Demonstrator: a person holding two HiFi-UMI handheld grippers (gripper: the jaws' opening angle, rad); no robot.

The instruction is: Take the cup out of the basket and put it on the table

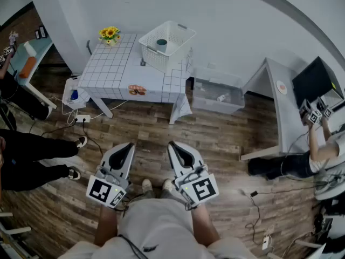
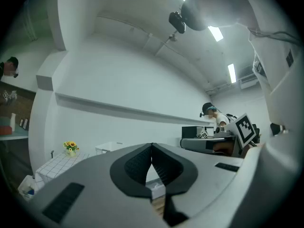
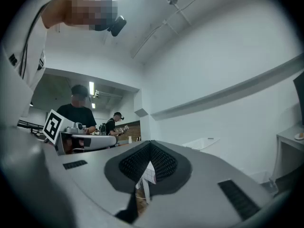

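A white plastic basket (image 1: 167, 45) stands on the far right corner of a table (image 1: 116, 66) covered with a white grid cloth. A teal cup (image 1: 161, 43) sits upright inside the basket. Both grippers are held level over the wood floor, well short of the table. My left gripper (image 1: 129, 145) has its jaws closed tip to tip with nothing between them, as the left gripper view (image 2: 152, 145) also shows. My right gripper (image 1: 172, 144) is shut and empty too (image 3: 150, 143). In the left gripper view the basket (image 2: 110, 147) appears far off, to the left of the jaws.
A small pot of sunflowers (image 1: 109, 34) stands on the table's far left corner. A clear plastic bin (image 1: 218, 96) sits on the floor right of the table. A white desk (image 1: 280, 107) stands at the right with a person beside it. A power strip (image 1: 82, 118) and cables lie at the left.
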